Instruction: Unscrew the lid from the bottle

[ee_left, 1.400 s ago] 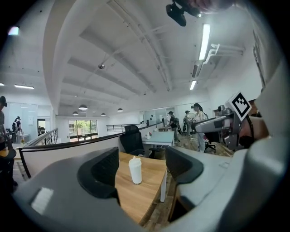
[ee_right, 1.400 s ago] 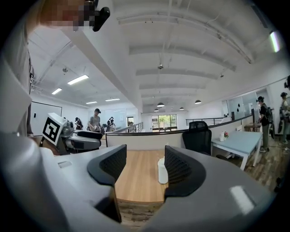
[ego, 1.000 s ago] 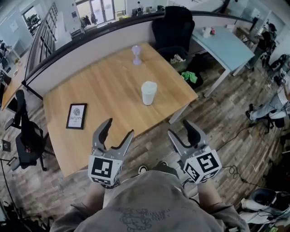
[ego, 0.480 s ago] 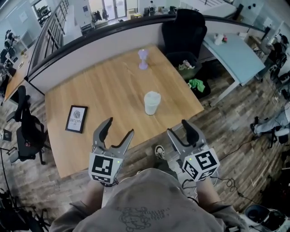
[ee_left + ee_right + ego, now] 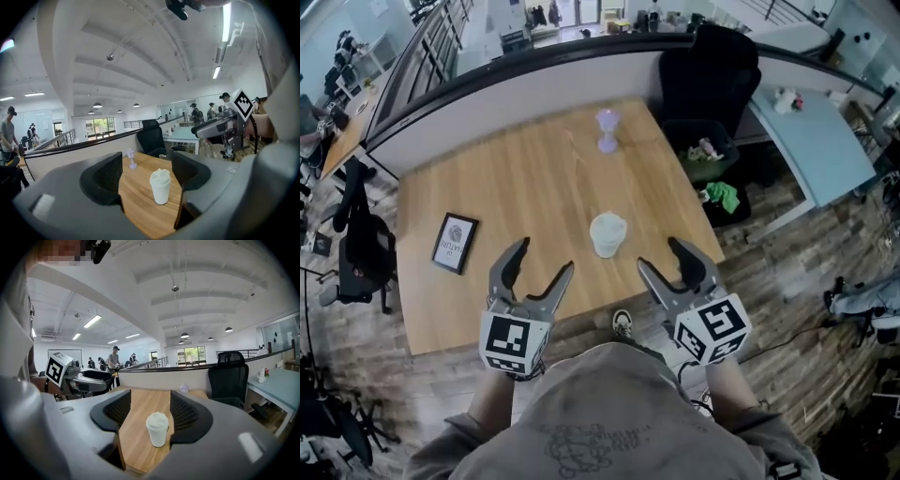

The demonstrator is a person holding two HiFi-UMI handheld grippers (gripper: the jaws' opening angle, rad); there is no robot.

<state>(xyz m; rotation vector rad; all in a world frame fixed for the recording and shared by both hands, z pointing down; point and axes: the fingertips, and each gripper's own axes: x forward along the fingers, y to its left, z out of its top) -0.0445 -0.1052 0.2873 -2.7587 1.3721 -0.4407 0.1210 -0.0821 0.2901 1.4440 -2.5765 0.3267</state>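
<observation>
A white bottle (image 5: 607, 234) with a white screw lid stands upright near the front edge of the wooden table (image 5: 516, 178). It shows ahead between the jaws in the left gripper view (image 5: 160, 186) and in the right gripper view (image 5: 157, 428). My left gripper (image 5: 535, 269) hovers open over the table's front edge, left of the bottle and short of it. My right gripper (image 5: 667, 261) is open too, just right of the bottle at the table's front corner. Neither touches the bottle.
A small purple hourglass-shaped object (image 5: 607, 130) stands near the table's far edge. A framed picture (image 5: 454, 242) lies flat at the left. A black office chair (image 5: 709, 80) and a bin stand beyond the right side. A partition wall (image 5: 525, 80) runs behind the table.
Both grippers have moved forward toward the table and bottle; the bottle now sits closer, almost between them. Jaw openings look the same.
</observation>
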